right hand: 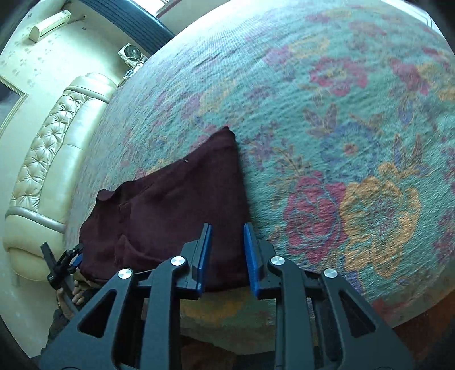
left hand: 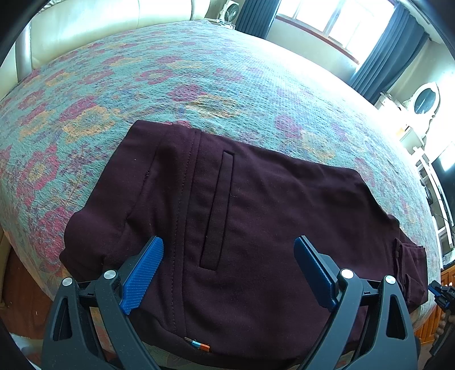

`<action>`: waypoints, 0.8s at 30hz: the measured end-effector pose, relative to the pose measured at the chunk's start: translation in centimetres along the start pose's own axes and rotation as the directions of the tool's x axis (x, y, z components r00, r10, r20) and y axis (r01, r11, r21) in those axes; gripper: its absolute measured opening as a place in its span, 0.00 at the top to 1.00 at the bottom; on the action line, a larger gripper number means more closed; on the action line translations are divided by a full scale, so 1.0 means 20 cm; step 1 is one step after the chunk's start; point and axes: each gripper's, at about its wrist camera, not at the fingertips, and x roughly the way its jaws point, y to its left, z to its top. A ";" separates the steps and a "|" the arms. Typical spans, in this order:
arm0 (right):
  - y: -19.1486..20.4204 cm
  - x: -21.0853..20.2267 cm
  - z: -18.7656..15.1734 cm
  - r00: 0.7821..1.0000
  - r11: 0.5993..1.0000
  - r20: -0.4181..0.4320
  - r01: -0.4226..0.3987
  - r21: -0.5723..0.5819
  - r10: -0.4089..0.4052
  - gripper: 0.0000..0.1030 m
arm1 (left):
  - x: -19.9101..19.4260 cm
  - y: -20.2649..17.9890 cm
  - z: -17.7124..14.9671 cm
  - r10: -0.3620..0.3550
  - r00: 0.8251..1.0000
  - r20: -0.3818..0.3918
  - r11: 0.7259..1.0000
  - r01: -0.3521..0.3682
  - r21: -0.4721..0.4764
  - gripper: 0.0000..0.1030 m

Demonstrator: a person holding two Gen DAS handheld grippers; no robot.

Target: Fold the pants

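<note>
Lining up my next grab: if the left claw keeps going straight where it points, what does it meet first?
Most likely the maroon pants, around the welt pocket, with the left claw open above them; depth is unclear.

— How many garments on the bed [left hand: 199, 71]?
— One pair of maroon pants [left hand: 256, 205], folded, at six o'clock in the left wrist view.
— And tools?
— Two: the left tool [left hand: 229, 247] and the right tool [right hand: 227, 230], each with two blue pads.
— Pockets showing?
— One welt pocket [left hand: 217, 210].
— Fans?
— One small fan [left hand: 229, 11], at twelve o'clock.
</note>
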 end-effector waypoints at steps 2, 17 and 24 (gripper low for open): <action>0.13 0.02 -0.02 0.998 0.998 -0.003 -0.062 -0.027 0.062 0.77 | 0.00 0.00 0.00 -0.002 1.000 0.000 1.000 0.002 -0.001 0.11; 0.52 0.55 -0.20 0.948 0.970 -0.210 -0.245 0.004 0.240 0.77 | -0.02 0.04 0.03 -0.054 0.998 -0.021 0.998 0.054 -0.012 0.11; 0.51 0.57 -0.21 0.940 0.962 -0.213 -0.271 0.011 0.268 0.77 | -0.18 0.33 0.13 -0.329 0.943 -0.042 0.938 0.322 -0.125 0.11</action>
